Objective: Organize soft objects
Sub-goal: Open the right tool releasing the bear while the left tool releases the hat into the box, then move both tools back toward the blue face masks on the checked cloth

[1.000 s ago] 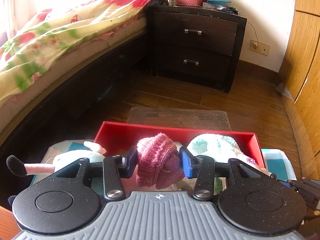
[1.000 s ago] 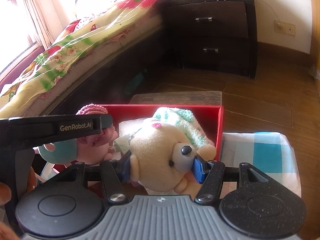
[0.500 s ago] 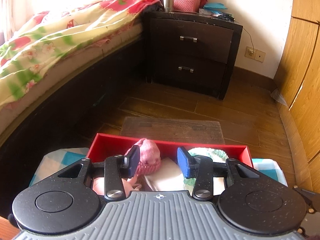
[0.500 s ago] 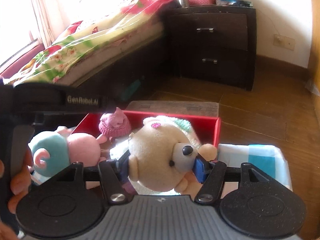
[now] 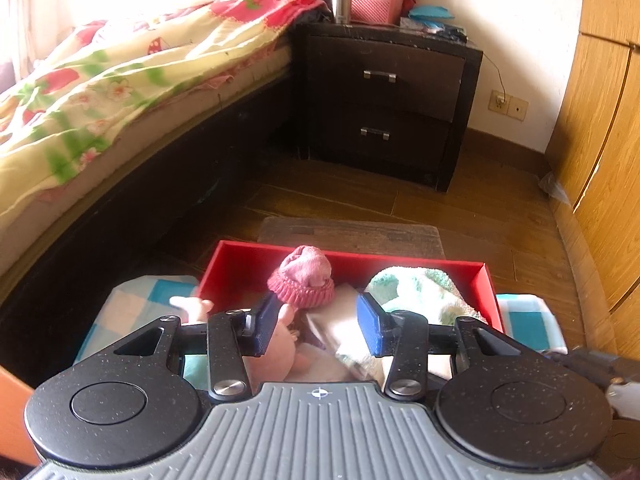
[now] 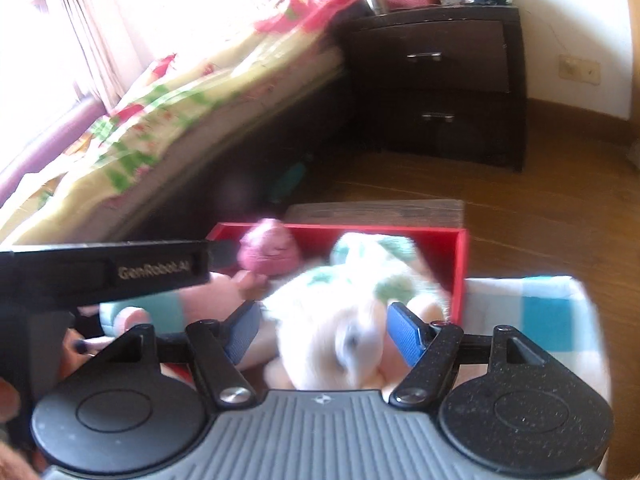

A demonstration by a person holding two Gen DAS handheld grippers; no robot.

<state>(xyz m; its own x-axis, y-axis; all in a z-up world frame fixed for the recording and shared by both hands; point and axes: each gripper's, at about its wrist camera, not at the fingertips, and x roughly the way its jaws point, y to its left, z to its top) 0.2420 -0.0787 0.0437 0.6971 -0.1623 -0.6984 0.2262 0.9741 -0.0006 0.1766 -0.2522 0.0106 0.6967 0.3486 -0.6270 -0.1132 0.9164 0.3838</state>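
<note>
A red box (image 5: pixel 490 292) (image 6: pixel 460 264) stands on a blue checked cloth (image 5: pixel 532 320). In it lie a pink knit hat (image 5: pixel 304 280) (image 6: pixel 270 254), a white-green towel (image 5: pixel 424 292) and a pink plush toy (image 5: pixel 280 340). My left gripper (image 5: pixel 318 322) is open and empty above the box's near side. My right gripper (image 6: pixel 324 330) is open; a cream teddy bear (image 6: pixel 344 344), blurred, lies between its fingers over the box.
A bed with a floral quilt (image 5: pixel 120 80) runs along the left. A dark nightstand (image 5: pixel 384 96) stands ahead, a wooden wardrobe (image 5: pixel 600 160) at the right. A brown mat (image 5: pixel 352 232) lies beyond the box on the wood floor.
My left gripper let go of the pink hat, which now lies in the box, and drew back. My right gripper opened and the teddy bear dropped free of its pads.
</note>
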